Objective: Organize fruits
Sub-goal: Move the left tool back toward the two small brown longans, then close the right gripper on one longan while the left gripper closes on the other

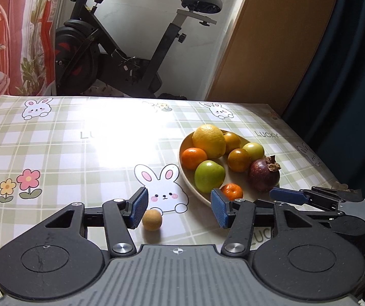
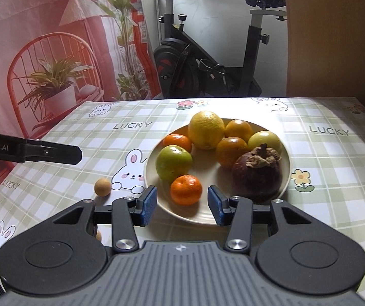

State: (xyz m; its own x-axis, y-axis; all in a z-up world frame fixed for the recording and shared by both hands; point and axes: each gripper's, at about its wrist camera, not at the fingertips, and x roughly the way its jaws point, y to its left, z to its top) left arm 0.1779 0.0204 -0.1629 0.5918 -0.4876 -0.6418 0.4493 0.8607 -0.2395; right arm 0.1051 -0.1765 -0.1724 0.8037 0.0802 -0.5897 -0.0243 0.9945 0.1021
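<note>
Both claws spread, empty — left claw (image 1: 179, 210) by stray longan (image 1: 152, 219) on surface, right claw (image 2: 182, 205) straddling tangerine (image 2: 186, 189) in plate (image 2: 154, 199).

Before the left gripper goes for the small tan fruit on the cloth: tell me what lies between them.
Nothing visible. The small tan fruit lies on the bare tablecloth, just beside the left finger of the open left gripper. The plate sits farther right.

We see a glossy plastic cover (image 2: 322, 158) on the bench, a smooth cream plate (image 2: 202, 216), a pebbled lemon (image 2: 206, 130), and ribbed blue pads (image 2: 148, 205) on matt black plastic
</note>
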